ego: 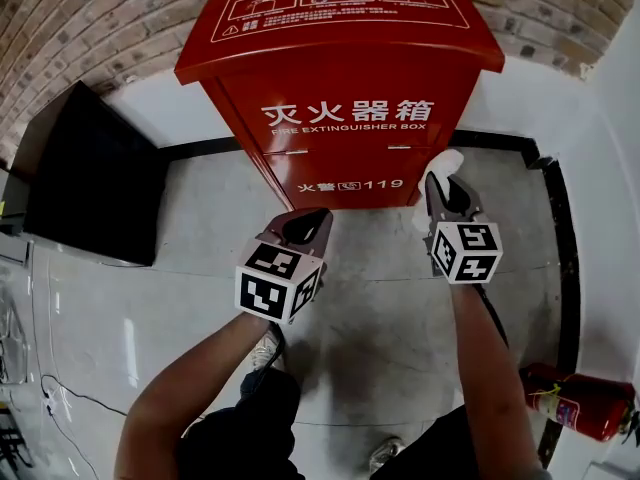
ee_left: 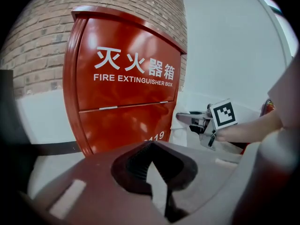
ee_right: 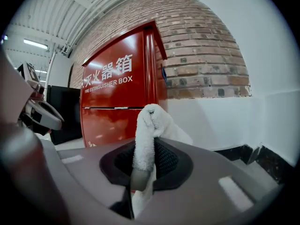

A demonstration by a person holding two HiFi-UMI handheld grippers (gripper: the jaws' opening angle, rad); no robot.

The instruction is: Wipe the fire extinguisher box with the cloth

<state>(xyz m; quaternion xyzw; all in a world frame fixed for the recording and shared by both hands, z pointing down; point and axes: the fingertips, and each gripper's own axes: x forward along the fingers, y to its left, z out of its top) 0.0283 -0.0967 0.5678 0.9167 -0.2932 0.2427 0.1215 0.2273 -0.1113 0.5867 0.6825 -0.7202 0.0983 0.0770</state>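
Observation:
The red fire extinguisher box (ego: 340, 78) stands against the brick wall, with white lettering on its front (ee_left: 122, 97) (ee_right: 117, 102). My right gripper (ego: 447, 190) (ee_right: 145, 144) is shut on a white cloth (ego: 440, 166) (ee_right: 149, 121), which sticks up out of the jaws. It hovers near the box's lower right corner, a little apart from it. My left gripper (ego: 305, 223) (ee_left: 151, 144) is shut with nothing in it and points at the lower front of the box. The left gripper view shows the right gripper (ee_left: 192, 119) beside the box's right edge.
A black cabinet (ego: 90, 178) stands left of the box. A red fire extinguisher (ego: 575, 403) lies on the grey floor at the lower right. Black skirting (ego: 555, 228) runs along the white wall on the right. A thin cable (ego: 60, 393) lies at the far left.

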